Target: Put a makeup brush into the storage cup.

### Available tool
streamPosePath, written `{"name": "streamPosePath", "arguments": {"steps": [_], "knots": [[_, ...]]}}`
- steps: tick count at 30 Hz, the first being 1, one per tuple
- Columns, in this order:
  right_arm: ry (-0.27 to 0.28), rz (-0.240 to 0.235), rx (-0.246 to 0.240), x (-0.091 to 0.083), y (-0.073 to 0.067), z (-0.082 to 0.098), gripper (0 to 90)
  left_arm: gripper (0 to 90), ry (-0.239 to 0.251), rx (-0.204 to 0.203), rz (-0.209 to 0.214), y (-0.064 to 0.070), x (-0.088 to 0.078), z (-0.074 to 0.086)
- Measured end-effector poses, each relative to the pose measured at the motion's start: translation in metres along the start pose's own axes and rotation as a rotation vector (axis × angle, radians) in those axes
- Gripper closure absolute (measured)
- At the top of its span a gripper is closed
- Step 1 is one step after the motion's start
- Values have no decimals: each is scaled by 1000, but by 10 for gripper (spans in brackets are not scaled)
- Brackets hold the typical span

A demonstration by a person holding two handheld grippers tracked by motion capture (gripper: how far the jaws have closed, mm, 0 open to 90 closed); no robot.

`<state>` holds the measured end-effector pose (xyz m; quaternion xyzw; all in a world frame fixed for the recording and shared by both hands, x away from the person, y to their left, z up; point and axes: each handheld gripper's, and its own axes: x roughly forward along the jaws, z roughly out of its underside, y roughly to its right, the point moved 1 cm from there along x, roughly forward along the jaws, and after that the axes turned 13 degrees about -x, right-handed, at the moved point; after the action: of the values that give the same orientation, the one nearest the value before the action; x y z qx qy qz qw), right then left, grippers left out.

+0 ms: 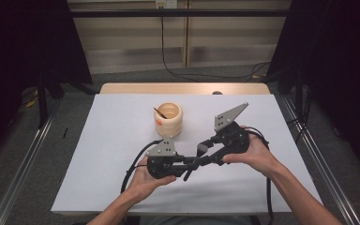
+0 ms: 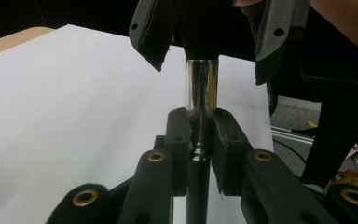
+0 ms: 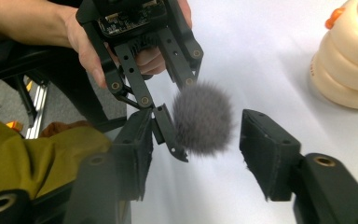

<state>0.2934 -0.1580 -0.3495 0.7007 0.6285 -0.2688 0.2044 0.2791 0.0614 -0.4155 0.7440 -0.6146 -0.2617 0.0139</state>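
A makeup brush with a silver ferrule (image 2: 201, 86) and a fluffy grey head (image 3: 203, 116) is held level above the white table. My left gripper (image 2: 199, 135) is shut on its black handle just behind the ferrule; in the high view this gripper (image 1: 190, 165) sits at centre front. My right gripper (image 3: 198, 156) faces it with its jaws apart on either side of the bristle head, and a gap shows between the bristles and the right pad (image 3: 265, 149). In the high view the right gripper (image 1: 206, 152) meets the left one tip to tip.
A cream ringed pot (image 1: 168, 119) stands behind the grippers on the white table sheet (image 1: 112, 154), with a dark stick inside and a small orange piece on its side. The same pot (image 3: 345, 60) shows at upper right in the right gripper view. Cables trail from both grippers.
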Motion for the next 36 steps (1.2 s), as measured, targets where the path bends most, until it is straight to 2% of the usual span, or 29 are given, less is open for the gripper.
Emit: {"name": "streamPosePath", "arguments": {"steps": [6,9,13,16,19,21,27,36], "knots": [[47,37,12,-2,-3,4,243,784,7,-6,-9,-1,-2,1],[70,51,17,-2,-4,8,213,784,10,-10,-11,-2,-3,0],[112,89,37,-4,-3,14,110,784,12,-14,-19,-2,-4,0],[146,98,50,-6,-5,16,78,784,15,-17,-22,-2,-4,0],[162,121,54,-8,-6,20,9,784,11,-19,-28,-3,-5,0],[177,121,50,-9,-7,23,12,784,15,-21,-32,-3,-5,1],[206,138,77,-12,-9,34,12,784,24,-26,-41,-5,-10,1],[244,179,100,-19,-16,48,12,784,45,-38,-58,-7,-17,-1]]}}
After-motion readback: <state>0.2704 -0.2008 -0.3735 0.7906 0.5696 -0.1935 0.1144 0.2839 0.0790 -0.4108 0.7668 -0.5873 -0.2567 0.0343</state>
